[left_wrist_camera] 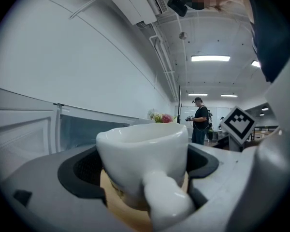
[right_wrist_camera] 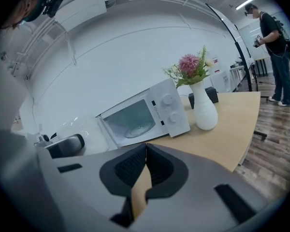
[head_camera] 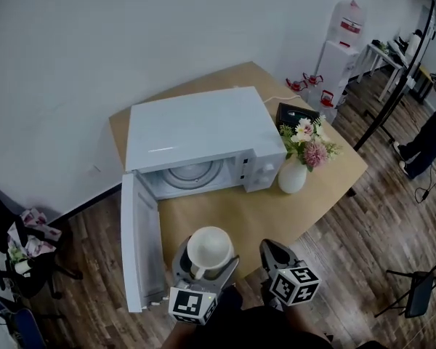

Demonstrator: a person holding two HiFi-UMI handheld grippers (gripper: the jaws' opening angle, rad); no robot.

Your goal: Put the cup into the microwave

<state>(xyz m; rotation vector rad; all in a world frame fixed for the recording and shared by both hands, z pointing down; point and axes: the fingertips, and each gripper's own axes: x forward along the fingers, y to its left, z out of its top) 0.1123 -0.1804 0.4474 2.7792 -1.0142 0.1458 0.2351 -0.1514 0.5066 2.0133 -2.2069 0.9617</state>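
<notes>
Our left gripper (head_camera: 207, 262) clamps the cup (head_camera: 209, 247) over the table's (head_camera: 261, 209) near edge, before the open microwave (head_camera: 196, 133). Our right gripper (head_camera: 269, 249), jaws together and empty, hangs just beside it.

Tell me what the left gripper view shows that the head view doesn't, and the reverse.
Left gripper view only: the handle pointing toward the camera, the dark pads against the sides of the cup, and the ceiling lights. Head view only: the microwave with its open cavity and turntable, and the vase. Both: the cup and the flowers.
</notes>
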